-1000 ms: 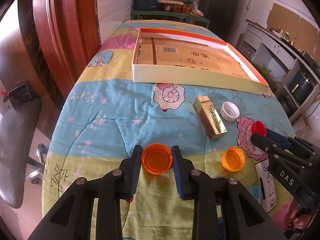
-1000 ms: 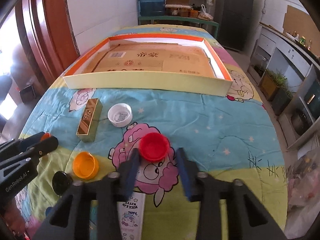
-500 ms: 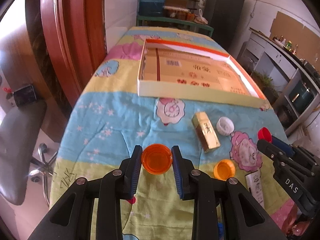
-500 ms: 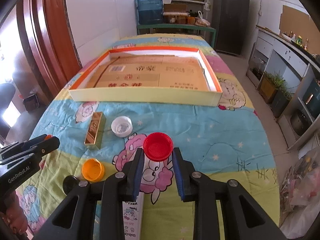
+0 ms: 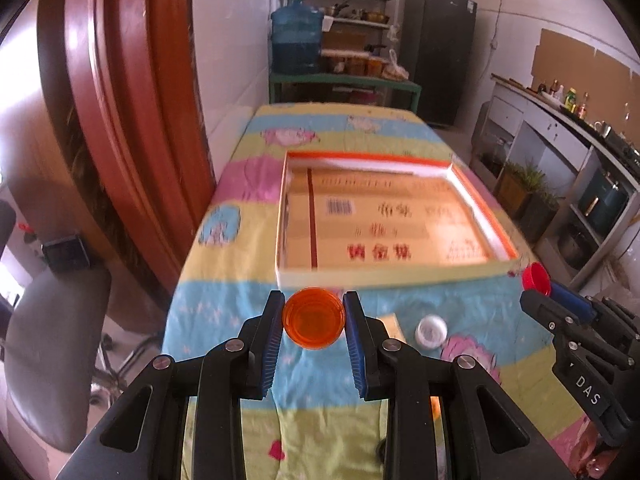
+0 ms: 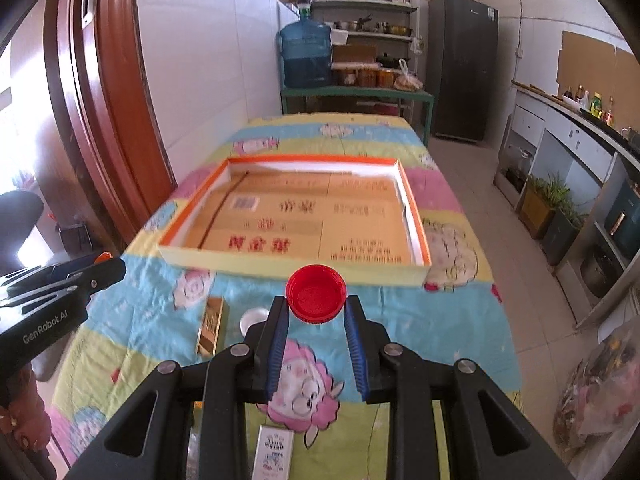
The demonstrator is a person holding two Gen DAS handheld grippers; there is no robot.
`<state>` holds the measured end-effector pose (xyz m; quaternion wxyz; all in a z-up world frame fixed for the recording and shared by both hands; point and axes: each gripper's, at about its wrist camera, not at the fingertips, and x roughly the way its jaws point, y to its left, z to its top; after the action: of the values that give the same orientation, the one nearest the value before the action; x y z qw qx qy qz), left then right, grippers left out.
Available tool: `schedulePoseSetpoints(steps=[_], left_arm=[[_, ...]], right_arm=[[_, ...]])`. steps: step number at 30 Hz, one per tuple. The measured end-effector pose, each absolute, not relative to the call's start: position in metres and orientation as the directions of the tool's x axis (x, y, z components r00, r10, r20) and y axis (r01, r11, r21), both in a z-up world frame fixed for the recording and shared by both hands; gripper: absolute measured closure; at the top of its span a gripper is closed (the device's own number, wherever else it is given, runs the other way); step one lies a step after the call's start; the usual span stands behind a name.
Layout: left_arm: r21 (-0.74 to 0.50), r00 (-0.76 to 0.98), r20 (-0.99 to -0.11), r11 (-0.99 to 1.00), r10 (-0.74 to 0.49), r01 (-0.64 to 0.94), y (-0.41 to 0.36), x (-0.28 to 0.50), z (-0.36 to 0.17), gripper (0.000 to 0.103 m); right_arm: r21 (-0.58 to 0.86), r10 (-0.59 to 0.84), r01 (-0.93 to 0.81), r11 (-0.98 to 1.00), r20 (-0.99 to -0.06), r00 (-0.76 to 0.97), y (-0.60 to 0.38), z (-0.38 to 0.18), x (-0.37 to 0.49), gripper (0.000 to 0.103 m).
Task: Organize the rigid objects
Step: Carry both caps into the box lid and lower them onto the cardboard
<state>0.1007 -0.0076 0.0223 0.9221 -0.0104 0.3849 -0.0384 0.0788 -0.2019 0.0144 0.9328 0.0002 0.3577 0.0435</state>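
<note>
Both grippers have risen (off the quilt), left gripper (image 5: 314, 322) pinching orange cap (image 5: 314, 317), right gripper (image 6: 316, 304) red cap (image 6: 316, 293).

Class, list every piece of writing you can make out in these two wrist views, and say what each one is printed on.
"DAS" on the right gripper body, seen in the left wrist view.
"GenRobot.AI" on the left gripper body, seen in the right wrist view.
Red Chinese characters and a barcode on the cardboard lining the orange-rimmed tray: too blurred to read.
Print on the small white carton at the near edge: too small to read.
</note>
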Motion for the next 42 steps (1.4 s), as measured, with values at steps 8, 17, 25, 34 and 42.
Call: schedulePoseSetpoints(steps=[8, 17, 25, 34, 42], left_arm=[[-0.047, 0.717, -0.692, 0.996, -0.086, 0.075, -0.015, 0.135, 0.049, 0.073], [-0.073, 0.697, -0.707, 0.993, -0.118, 0.094, -0.022, 0.18, 0.056, 0.073], [-0.064, 0.666, -0.739, 0.994, -0.106, 0.086, -0.025, 0.229, 0.046, 0.073], [-0.057, 0.587, -0.804, 0.995, -0.095, 0.082, -0.03, 0.285, 0.015, 0.073], [-0.066, 0.546, -0.833, 0.996, -0.091, 0.066, -0.034, 0.313, -0.016, 0.073]], right_arm=[[0.025, 0.09, -0.097, 0.995, -0.636, 0.767, -0.209, 0.041, 0.106, 0.074], [0.066, 0.138, -0.125, 0.99, -0.641, 0.755, -0.219, 0.052, 0.145, 0.074], [0.071, 0.152, -0.141, 0.987, -0.67, 0.726, -0.223, 0.046, 0.183, 0.074], [0.093, 0.173, -0.155, 0.983, -0.732, 0.659, -0.224, 0.018, 0.23, 0.074], [0.098, 0.163, -0.139, 0.985, -0.773, 0.613, -0.228, -0.007, 0.263, 0.074]])
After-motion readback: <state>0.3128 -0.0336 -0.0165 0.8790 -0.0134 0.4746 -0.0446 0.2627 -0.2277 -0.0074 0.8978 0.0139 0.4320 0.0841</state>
